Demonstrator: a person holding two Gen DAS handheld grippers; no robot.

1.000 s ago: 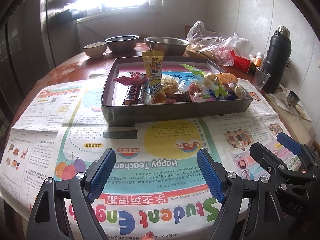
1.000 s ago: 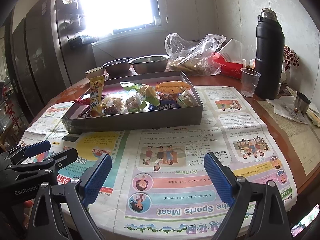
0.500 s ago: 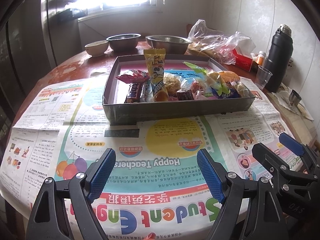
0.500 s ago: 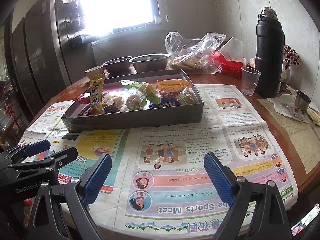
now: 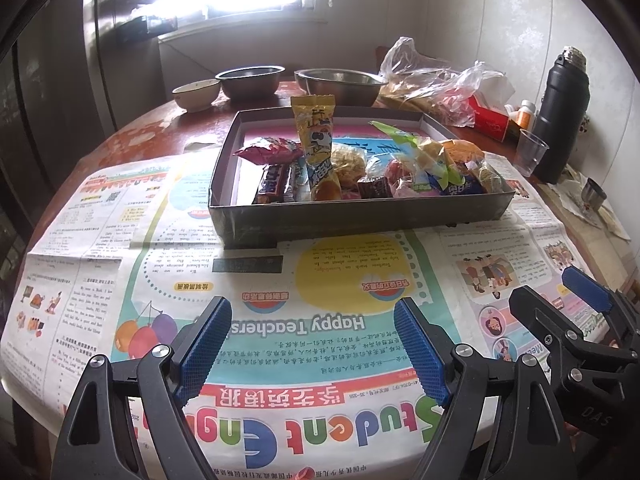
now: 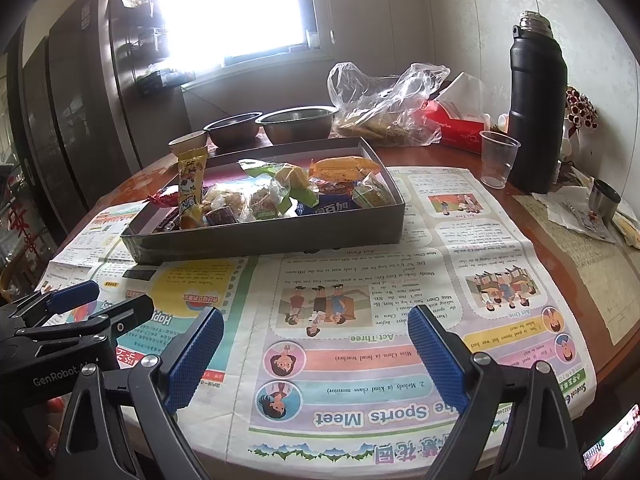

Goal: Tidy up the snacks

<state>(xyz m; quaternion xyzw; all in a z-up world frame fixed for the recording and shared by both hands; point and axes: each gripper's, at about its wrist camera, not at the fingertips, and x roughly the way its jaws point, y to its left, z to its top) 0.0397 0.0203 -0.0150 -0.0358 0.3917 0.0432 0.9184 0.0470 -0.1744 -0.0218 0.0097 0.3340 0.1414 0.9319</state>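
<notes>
A shallow dark box (image 5: 360, 216) (image 6: 264, 238) stands on newspaper in the middle of the round table, with several wrapped snacks piled along its near side. A tall yellow snack packet (image 5: 316, 140) (image 6: 191, 184) stands upright among them. A red packet (image 5: 268, 151) lies at the left, an orange one (image 6: 344, 166) at the right. My left gripper (image 5: 312, 344) is open and empty above the newspaper, well short of the box. My right gripper (image 6: 316, 354) is open and empty, also short of the box. Each gripper shows at the edge of the other's view.
Behind the box stand two steel bowls (image 5: 340, 86), a small ceramic bowl (image 5: 196, 94), a clear plastic bag (image 6: 384, 104) and a red tissue box (image 6: 456, 126). At the right are a black thermos (image 6: 536, 104), a plastic cup (image 6: 498, 158) and a small steel cup (image 6: 604, 200).
Both grippers have crept slightly forward toward the box, staying open and empty. Nothing on the table has moved.
</notes>
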